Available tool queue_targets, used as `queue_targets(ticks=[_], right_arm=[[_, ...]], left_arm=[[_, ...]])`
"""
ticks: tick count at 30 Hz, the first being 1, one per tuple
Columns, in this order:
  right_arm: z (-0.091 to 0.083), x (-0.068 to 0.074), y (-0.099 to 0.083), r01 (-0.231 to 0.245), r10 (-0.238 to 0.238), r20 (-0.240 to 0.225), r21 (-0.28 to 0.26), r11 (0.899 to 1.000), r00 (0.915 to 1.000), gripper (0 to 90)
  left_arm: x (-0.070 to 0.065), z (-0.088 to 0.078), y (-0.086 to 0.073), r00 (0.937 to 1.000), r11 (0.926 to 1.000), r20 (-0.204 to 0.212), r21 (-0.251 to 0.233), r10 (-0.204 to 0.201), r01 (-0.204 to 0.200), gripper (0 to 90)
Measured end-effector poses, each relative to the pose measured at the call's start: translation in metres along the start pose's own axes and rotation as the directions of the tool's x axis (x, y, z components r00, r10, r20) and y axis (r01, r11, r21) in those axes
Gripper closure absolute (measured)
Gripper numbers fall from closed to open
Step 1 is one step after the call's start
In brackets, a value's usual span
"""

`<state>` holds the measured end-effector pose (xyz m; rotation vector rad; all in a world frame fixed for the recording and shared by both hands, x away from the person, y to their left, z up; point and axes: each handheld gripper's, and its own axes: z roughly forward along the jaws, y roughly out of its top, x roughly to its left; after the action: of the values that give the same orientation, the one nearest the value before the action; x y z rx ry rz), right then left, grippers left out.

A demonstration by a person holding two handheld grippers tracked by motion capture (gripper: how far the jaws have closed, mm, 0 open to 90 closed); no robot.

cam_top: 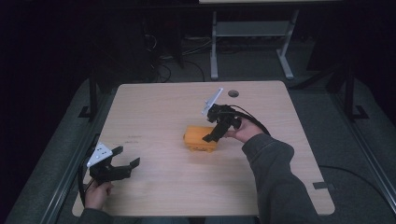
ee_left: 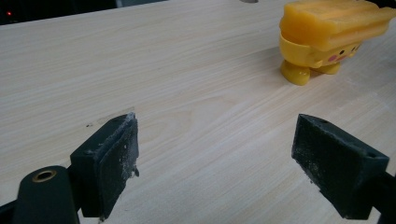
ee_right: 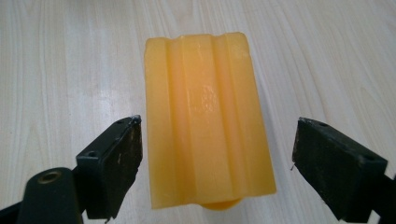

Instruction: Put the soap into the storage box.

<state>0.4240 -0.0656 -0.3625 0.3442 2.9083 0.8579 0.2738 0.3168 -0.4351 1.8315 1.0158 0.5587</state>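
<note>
The yellow-orange plastic toy block with a ribbed top (cam_top: 201, 136) stands on the light wooden worktop (cam_top: 154, 116), a little right of the middle. Its upper face (ee_right: 205, 126) is long and rectangular, glossy, with raised ridges that run along its length. Under this flat top, the left gripper view shows a rounded body (ee_left: 322, 39) on short round feet, with small dark eyes and pink cheeks.

The toy block (cam_top: 201, 137) stands on the table (cam_top: 154, 107), a little right of centre. My right gripper (cam_top: 215, 135) hangs directly above it, jaws either side. My left gripper (cam_top: 122, 163) sits well apart, near the table's front left corner.
</note>
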Motion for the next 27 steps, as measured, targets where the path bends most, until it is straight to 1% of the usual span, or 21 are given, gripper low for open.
queue_targets(ticks=[11, 13, 15, 18, 24, 27], right_arm=[[-0.012, 0.002, -0.007, -0.013, 0.014, 0.016, -0.013, 1.0, 0.9998, 15.6], [-0.015, 0.002, -0.009, -0.002, 0.002, 0.022, -0.018, 1.0, 0.9998, 15.6], [-0.018, 0.003, -0.01, -0.013, 0.014, 0.022, -0.014, 1.0, 0.9997, 15.7], [-0.019, 0.002, -0.012, -0.012, 0.012, 0.022, -0.015, 1.0, 0.9997, 15.6], [-0.024, 0.003, -0.015, -0.031, 0.031, 0.026, -0.01, 0.999, 0.9992, 15.7], [-0.025, 0.004, -0.016, -0.03, 0.031, 0.025, -0.007, 1.0, 0.9992, 15.7]], left_arm=[[0.0, 0.0, 0.0, 1.0, 1.0, 0.001, 0.005, 0.008, -0.008, 14.1], [0.0, 0.0, 0.0, 1.0, 0.9999, 0.001, 0.004, 0.009, -0.009, 14.1], [-0.001, 0.0, 0.0, 1.0, 1.0, 0.001, 0.005, 0.008, -0.008, 14.1], [0.0, 0.0, 0.0, 1.0, 1.0, 0.001, 0.005, 0.007, -0.007, 14.1], [0.0, 0.0, 0.0, 1.0, 0.9999, 0.0, 0.007, 0.009, -0.009, 14.1], [0.0, 0.0, 0.0, 1.0, 0.9999, 0.0, 0.007, 0.009, -0.009, 14.1]])
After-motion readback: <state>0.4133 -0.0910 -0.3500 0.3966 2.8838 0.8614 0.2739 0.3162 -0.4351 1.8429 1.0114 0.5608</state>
